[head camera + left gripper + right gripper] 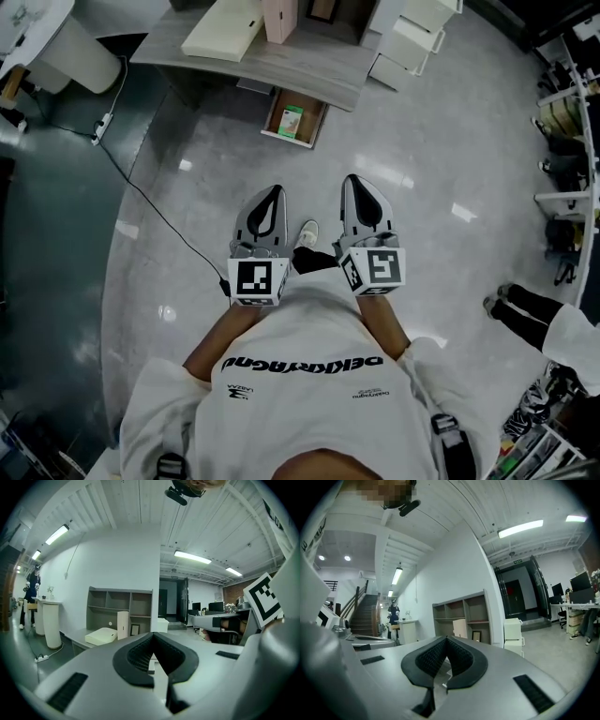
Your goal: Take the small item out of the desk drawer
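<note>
– Ahead of the grippers, what's at the desk (281, 58)?
– Drawer (314, 124) under its front edge is pulled out over the floor (187, 197). I see the item (291, 122) flat inside it, green and white, on the drawer's left half.
– Item versus tools?
– Well apart. Both tools are held out side by side, low in front of the person, pointing toward the desk. The item lies beyond the tips, roughly on the line running up between the two. Bare floor sits between the tips and the drawer. Nothing touches the drawer.
– Left gripper (271, 191)?
– Jaws together, nothing between them. The left gripper view shows the pads meeting at the tip.
– Right gripper (354, 180)?
– Same from its own view: jaws closed on each other, empty.
– Item in either gripper view?
– I can't make it out there. The jaws cover the low middle of both views. I only get the desk top, its shelf (119, 609) and a cream box (223, 33).
– Anything else near the tools?
– One shoe (307, 232) on the floor between them.
</note>
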